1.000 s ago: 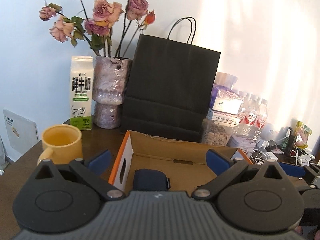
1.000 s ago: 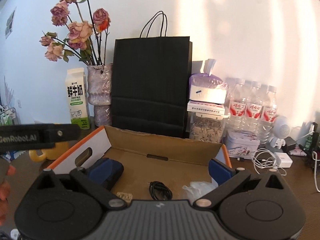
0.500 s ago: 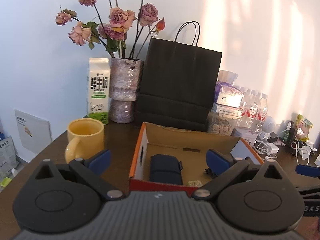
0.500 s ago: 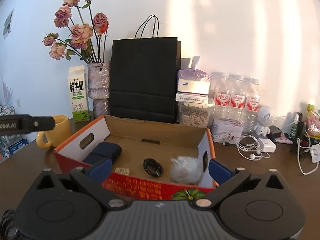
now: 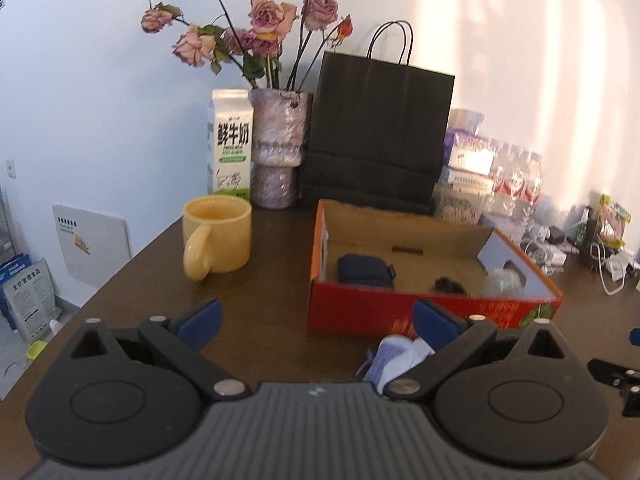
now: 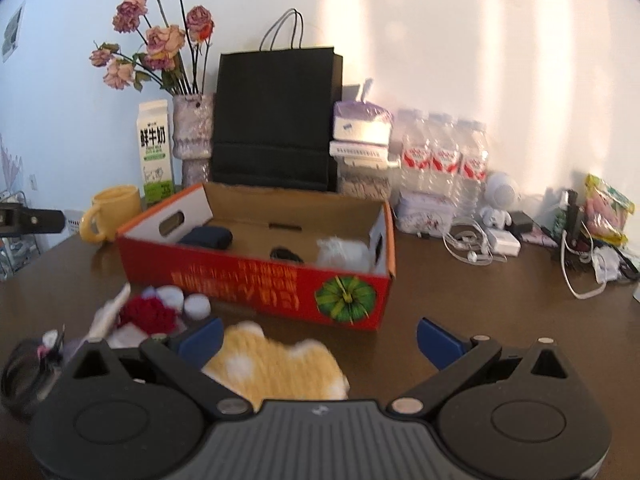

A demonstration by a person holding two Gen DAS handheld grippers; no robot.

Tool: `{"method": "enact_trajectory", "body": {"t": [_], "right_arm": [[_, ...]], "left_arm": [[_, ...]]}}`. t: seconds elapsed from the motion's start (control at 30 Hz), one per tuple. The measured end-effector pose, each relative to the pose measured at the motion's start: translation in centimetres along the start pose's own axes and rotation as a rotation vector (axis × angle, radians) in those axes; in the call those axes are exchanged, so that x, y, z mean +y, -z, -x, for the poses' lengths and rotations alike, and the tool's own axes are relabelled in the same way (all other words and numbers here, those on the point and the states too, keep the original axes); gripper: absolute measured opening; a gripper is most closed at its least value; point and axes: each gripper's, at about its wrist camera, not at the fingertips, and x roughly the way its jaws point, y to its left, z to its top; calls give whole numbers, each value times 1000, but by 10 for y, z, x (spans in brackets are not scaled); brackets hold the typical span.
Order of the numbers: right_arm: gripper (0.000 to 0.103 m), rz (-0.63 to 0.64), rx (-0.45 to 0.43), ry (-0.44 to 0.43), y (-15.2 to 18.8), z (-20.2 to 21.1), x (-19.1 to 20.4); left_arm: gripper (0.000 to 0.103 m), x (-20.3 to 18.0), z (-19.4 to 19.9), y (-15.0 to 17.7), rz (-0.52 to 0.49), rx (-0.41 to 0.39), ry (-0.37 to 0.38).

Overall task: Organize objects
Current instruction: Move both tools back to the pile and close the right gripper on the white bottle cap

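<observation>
On the dark brown surface point(image 6: 460, 304), going left to right, a yellow mug point(image 5: 218, 236) stands apart from the box, and behind it against the wall are a milk carton point(image 5: 230, 142), a vase of dried roses point(image 5: 280, 148) and a black paper bag point(image 5: 380, 132). At the middle sits the red cardboard box point(image 6: 280, 284), open on top. Inside it, from its left end, lie a dark blue pouch point(image 6: 208, 237), a coiled black cable point(image 6: 286, 255) and a crumpled white plastic bag point(image 6: 344, 254). Loose on the surface before the box, at its left front corner, a small heap gathers a red knitted piece point(image 6: 146, 314), white bottle caps point(image 6: 196, 306) and a white cloth; blur hides the rest. A yellow knitted item with white dots point(image 6: 280, 368) lies just in front of the box, between the spread fingers of the right tongs point(image 6: 318, 336), nearer the left finger, untouched as far as can be seen. The left tongs point(image 5: 316, 320) are likewise wide apart and grip nothing; a white and purple wad point(image 5: 394, 360) lies just beside their right finger. Further right, water bottles point(image 6: 444, 160), a tin, chargers and white cables crowd the wall.
</observation>
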Motion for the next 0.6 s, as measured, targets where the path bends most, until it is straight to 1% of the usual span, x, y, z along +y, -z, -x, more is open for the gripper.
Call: {"method": "enact_trajectory", "body": {"t": [0.23, 0.43, 0.6], "right_arm": [[103, -10, 66, 24, 34, 13, -26], [103, -18, 160, 40, 64, 6, -52], [103, -34, 206, 40, 75, -5, -66]], "left_arm": [[103, 20, 13, 19, 6, 39, -19], [103, 31, 19, 30, 12, 73, -51], [103, 37, 23, 36, 30, 90, -67]]}}
